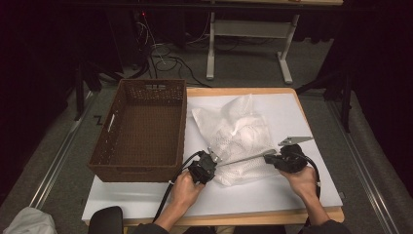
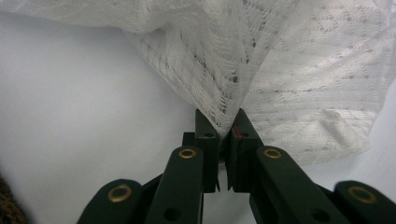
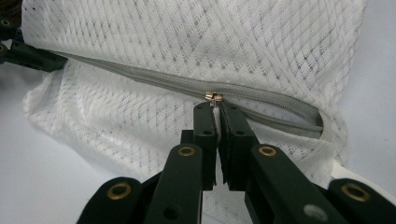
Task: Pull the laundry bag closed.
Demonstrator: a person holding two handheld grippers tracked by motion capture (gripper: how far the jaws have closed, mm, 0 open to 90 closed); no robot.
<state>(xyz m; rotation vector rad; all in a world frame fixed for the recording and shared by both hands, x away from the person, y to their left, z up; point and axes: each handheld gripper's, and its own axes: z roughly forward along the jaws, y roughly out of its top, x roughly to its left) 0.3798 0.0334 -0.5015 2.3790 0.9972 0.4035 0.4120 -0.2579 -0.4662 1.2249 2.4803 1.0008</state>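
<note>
A white mesh bag [image 1: 237, 130] with a grey zipper [image 3: 140, 74] lies on the white table cover, right of a brown wicker basket [image 1: 138, 171]. My left gripper [image 1: 215, 163] is at the bag's near left corner; in the left gripper view it [image 2: 224, 125] is shut on a bunched fold of the mesh bag [image 2: 299, 79]. My right gripper [image 1: 269, 157] is at the bag's near right side. In the right gripper view it [image 3: 217, 111] is shut on the small brass zipper pull [image 3: 214, 97]. The zipper runs taut between the two grippers.
The wicker basket is empty and stands at the table's left, partly over the edge. The white table cover [image 1: 272, 195] shows bare in front of and right of the bag. Cables and a desk frame [image 1: 248, 29] lie on the floor beyond the table.
</note>
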